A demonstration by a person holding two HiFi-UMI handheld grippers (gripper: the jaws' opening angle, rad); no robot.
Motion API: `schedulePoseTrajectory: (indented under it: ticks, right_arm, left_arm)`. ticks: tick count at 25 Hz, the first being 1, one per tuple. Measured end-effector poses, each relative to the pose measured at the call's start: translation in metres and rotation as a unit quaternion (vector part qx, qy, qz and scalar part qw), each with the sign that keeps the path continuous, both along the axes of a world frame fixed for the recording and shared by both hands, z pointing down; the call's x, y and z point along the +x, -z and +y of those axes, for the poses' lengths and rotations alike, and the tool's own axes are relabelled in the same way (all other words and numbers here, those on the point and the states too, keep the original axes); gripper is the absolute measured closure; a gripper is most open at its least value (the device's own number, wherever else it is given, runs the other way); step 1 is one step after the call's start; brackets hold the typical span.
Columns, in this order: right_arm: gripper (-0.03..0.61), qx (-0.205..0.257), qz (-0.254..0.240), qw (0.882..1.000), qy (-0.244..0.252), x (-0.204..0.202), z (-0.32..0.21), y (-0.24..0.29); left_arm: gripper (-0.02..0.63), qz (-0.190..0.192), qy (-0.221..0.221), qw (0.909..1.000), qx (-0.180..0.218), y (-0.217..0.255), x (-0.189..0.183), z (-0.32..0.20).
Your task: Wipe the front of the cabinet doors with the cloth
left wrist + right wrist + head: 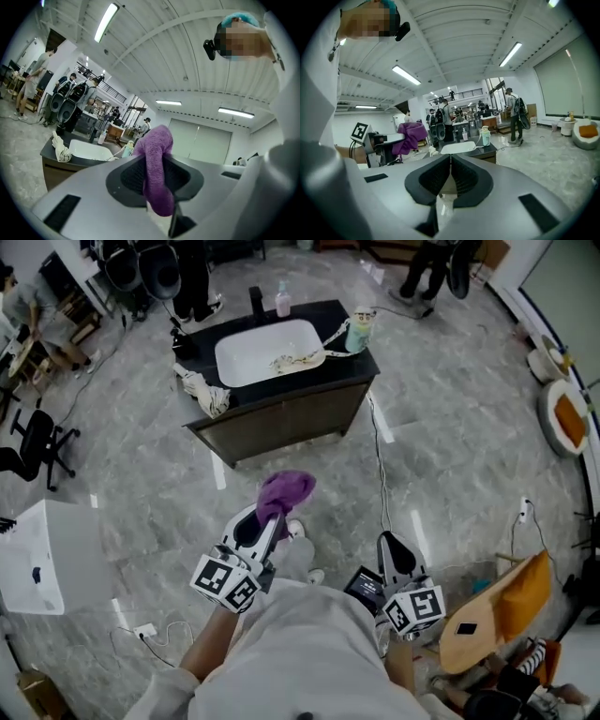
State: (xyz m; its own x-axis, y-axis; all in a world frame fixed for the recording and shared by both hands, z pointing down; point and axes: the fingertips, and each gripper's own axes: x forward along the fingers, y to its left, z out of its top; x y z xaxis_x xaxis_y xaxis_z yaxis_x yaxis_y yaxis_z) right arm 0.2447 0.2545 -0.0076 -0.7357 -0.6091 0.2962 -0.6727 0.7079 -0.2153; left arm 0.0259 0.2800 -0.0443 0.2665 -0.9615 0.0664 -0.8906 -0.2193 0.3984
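A dark vanity cabinet (286,418) with a white sink (267,352) stands a few steps ahead on the marble floor, its brown doors facing me. My left gripper (272,517) is shut on a purple cloth (285,491), which bunches above the jaws; the left gripper view shows the purple cloth (157,168) pinched between the dark pads. My right gripper (396,549) hangs lower right, shut with nothing in it, as the right gripper view (450,176) shows. Both grippers are well short of the cabinet.
On the counter sit a white rag (206,392), a pink bottle (283,299), a black tap (256,302) and a pale green bottle (360,330). A cable (380,460) runs across the floor. A white box (42,554) lies left, an orange chair (502,610) right. People stand beyond.
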Motion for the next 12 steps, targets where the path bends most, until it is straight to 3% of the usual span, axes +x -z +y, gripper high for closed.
schedulePoseTrajectory:
  ticks: [4,12]
  right_arm:
    - [0.551,0.025,0.02,0.999,-0.025,0.002,-0.049,0.02]
    - [0.551,0.04,0.048,0.996,-0.061,-0.004,-0.13,0.039]
  left_arm:
    - [0.525,0.008,-0.023,0.9997,-0.006,-0.016,-0.004,-0.056]
    - [0.525,0.02,-0.087,0.9936,0.069,0.032,0.002,-0.168]
